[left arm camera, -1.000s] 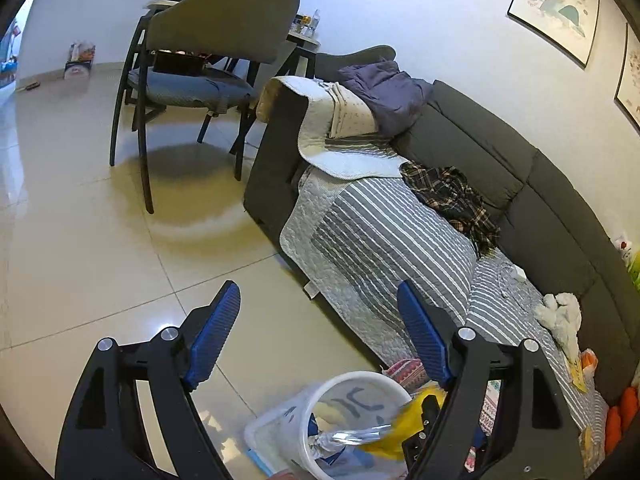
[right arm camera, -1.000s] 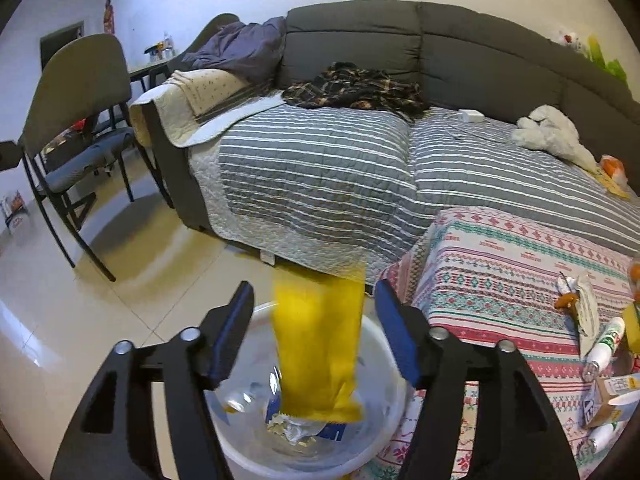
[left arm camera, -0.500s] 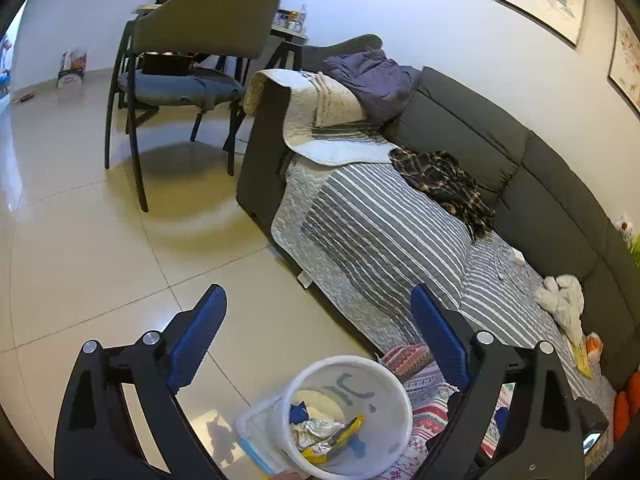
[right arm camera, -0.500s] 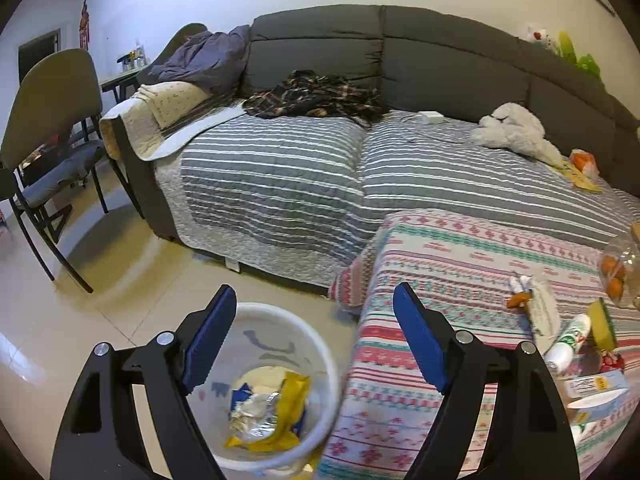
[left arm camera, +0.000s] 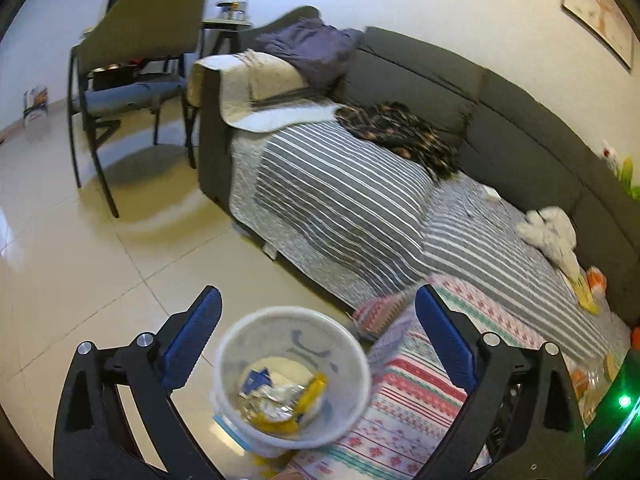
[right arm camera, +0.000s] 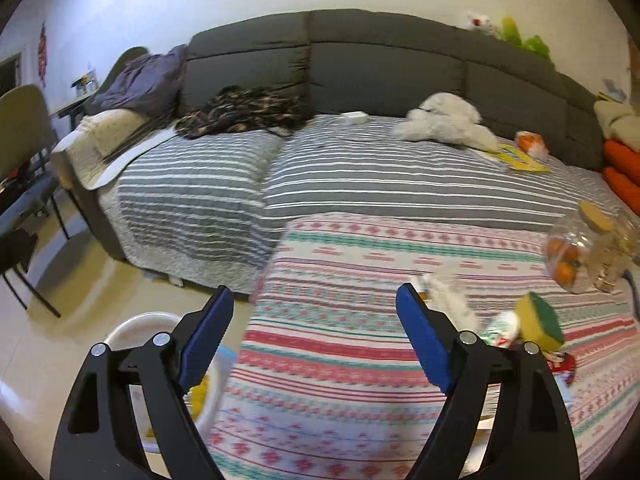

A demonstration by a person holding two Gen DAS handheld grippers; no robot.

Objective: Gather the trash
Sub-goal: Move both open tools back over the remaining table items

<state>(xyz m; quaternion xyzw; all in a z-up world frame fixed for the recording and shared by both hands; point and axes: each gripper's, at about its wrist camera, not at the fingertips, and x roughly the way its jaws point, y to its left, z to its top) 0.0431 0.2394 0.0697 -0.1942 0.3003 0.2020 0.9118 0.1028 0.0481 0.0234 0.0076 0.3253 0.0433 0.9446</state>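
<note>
The white trash bin point(left arm camera: 292, 376) stands on the floor beside the table with the patterned cloth point(right arm camera: 340, 340). A yellow wrapper point(left arm camera: 312, 390), foil and blue scraps lie inside it. My left gripper point(left arm camera: 316, 296) hovers above the bin, jaws opening, nothing held between them. My right gripper point(right arm camera: 314, 292) is over the table's left part, jaws opening and empty; the bin's rim point(right arm camera: 136, 322) shows at its lower left. On the cloth to the right lie a white crumpled piece point(right arm camera: 452, 296), a tube point(right arm camera: 502, 330) and a yellow-green sponge point(right arm camera: 540, 320).
A grey sofa with a striped cover point(right arm camera: 360, 176) runs behind the table, with a plaid garment point(right arm camera: 240, 112) and a white plush toy point(right arm camera: 444, 120) on it. A clear jar with oranges point(right arm camera: 576, 256) stands at the table's right. A chair point(left arm camera: 136, 60) stands on the tiled floor.
The yellow wrapper dropped from my right gripper into the bin. Both grippers spread wider. Both views swung right; the right gripper moved from above the bin to above the table.
</note>
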